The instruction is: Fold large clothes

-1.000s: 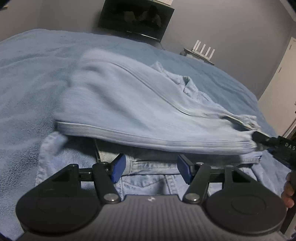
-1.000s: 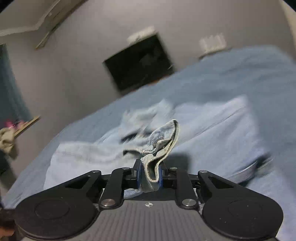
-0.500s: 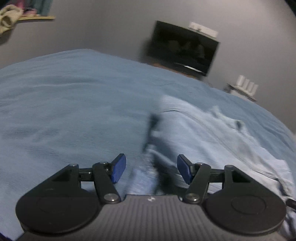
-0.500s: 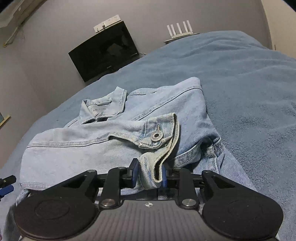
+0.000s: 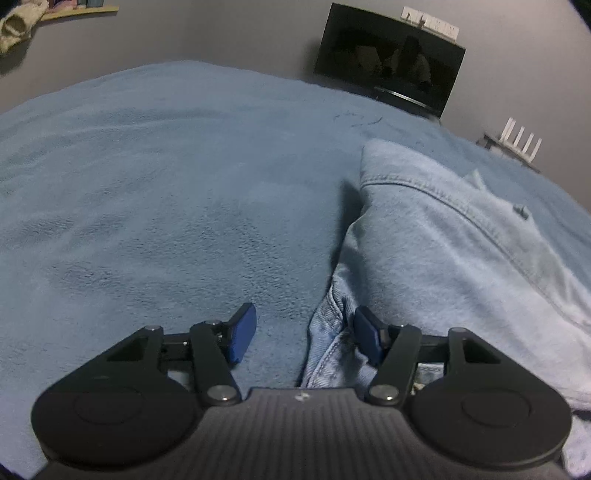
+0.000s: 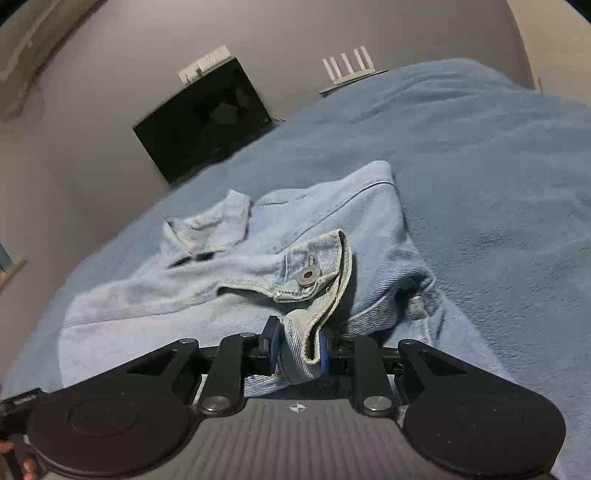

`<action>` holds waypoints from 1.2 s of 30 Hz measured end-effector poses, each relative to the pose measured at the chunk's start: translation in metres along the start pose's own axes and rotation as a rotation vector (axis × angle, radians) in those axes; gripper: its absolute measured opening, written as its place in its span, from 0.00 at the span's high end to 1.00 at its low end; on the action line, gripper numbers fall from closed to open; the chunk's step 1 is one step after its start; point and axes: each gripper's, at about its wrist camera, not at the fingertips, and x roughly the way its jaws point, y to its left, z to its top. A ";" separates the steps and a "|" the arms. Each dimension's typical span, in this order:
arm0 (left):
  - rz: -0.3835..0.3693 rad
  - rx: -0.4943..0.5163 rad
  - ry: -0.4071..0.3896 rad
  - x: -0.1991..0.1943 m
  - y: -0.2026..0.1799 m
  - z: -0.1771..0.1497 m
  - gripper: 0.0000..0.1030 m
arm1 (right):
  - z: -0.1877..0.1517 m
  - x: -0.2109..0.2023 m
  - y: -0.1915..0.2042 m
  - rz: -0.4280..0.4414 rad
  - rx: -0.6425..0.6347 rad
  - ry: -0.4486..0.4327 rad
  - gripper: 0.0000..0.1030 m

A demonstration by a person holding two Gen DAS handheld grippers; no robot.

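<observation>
A light blue denim jacket (image 6: 229,288) lies partly folded on the blue bedspread (image 6: 480,177). My right gripper (image 6: 297,345) is shut on the jacket's sleeve cuff (image 6: 314,295), which has a metal button, and holds it just above the folded body. In the left wrist view the jacket (image 5: 443,251) lies to the right. My left gripper (image 5: 303,332) is open and empty, low over the bedspread (image 5: 166,203) at the jacket's left edge, with a denim hem by its right finger (image 5: 365,334).
A black TV (image 5: 388,59) stands against the grey wall beyond the bed; it also shows in the right wrist view (image 6: 207,118). A white router (image 5: 521,142) sits on a shelf to its right. A shelf with clutter (image 5: 22,18) hangs at the far left.
My left gripper has swung left, off the jacket's hem, to the jacket's left edge, staying open. My right gripper, still holding the cuff, has settled low over the folded jacket.
</observation>
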 end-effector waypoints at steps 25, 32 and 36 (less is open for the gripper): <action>-0.138 -0.085 0.006 -0.002 -0.002 0.002 0.44 | 0.056 0.112 0.293 0.353 -0.459 0.102 0.37; -0.155 -0.097 -0.009 0.007 -0.008 0.006 0.44 | 0.052 0.186 0.345 0.379 -0.576 0.293 0.28; -0.186 -0.154 0.002 0.008 0.001 0.007 0.44 | 0.040 0.207 0.368 0.365 -0.697 0.361 0.29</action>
